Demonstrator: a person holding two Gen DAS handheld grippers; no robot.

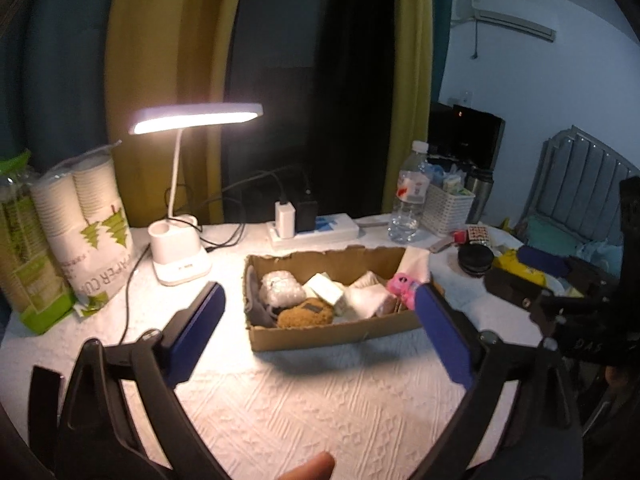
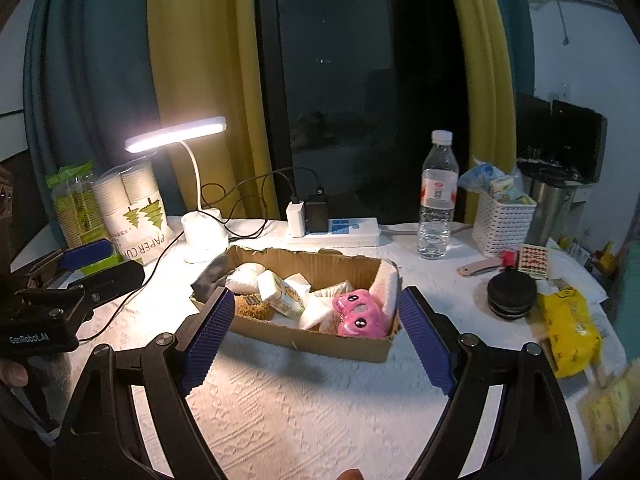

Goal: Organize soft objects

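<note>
Your left gripper (image 1: 320, 332) hangs over the white tablecloth (image 1: 320, 408) with its blue pads (image 1: 196, 340) spread wide and nothing between them. Your right gripper (image 2: 316, 336) matches it, fingers wide apart and empty. Just beyond both, at 12 o'clock, sits the cardboard box (image 2: 320, 344), already holding the soft things: a pink plush toy (image 2: 360, 316) at its 3 o'clock end, white cloths (image 1: 368, 300) beside it, a brown fuzzy piece (image 1: 306, 312) near the front wall. Farther back, a lit desk lamp (image 1: 196, 118) glows at 10 o'clock and a water bottle (image 2: 438, 196) stands at 2 o'clock.
</note>
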